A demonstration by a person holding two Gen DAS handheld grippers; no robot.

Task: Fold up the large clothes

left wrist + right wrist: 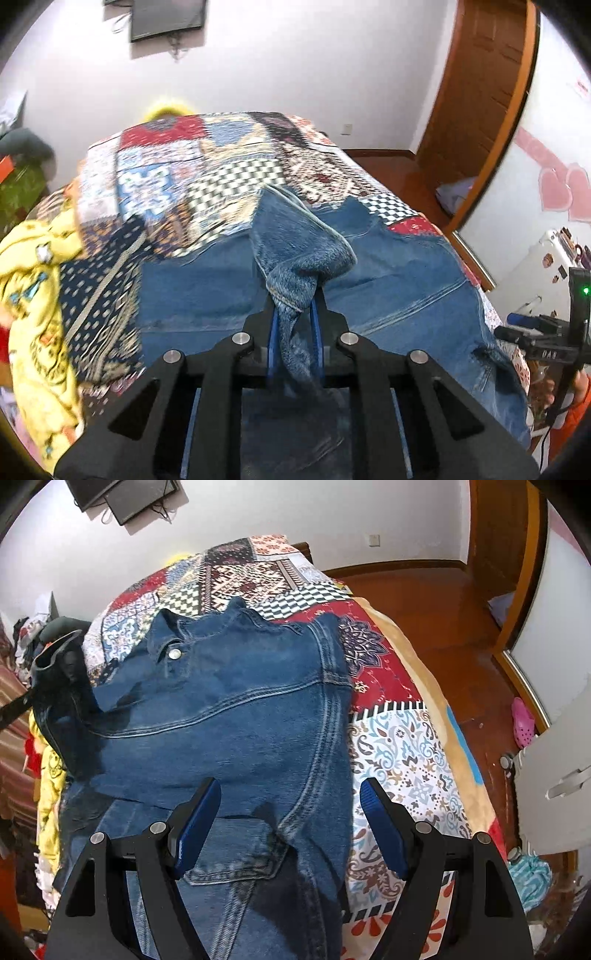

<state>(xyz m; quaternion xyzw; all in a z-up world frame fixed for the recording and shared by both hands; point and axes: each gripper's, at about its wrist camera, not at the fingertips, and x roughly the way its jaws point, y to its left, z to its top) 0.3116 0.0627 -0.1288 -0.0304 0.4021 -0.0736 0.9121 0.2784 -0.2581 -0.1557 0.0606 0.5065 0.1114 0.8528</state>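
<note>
A blue denim jacket [236, 716] lies spread on a bed with a patchwork cover [402, 746]. In the left wrist view the jacket [399, 266] lies across the cover [207, 184]. My left gripper [294, 295] is shut on a bunched fold of the jacket, which rises in a hump ahead of the fingers. My right gripper [291, 794] is open and empty, hovering over the jacket's right part, with a chest pocket [236, 853] just below. The collar and metal button [174, 652] are at the far end. The left gripper [55, 664] shows at the jacket's left edge.
A yellow patterned garment [33, 295] is heaped on the bed's left side. The right gripper's body [546, 339] shows at the bed's right edge. Wooden floor [443, 627], a wooden door frame [476, 110] and a pink shoe [522, 720] lie to the right.
</note>
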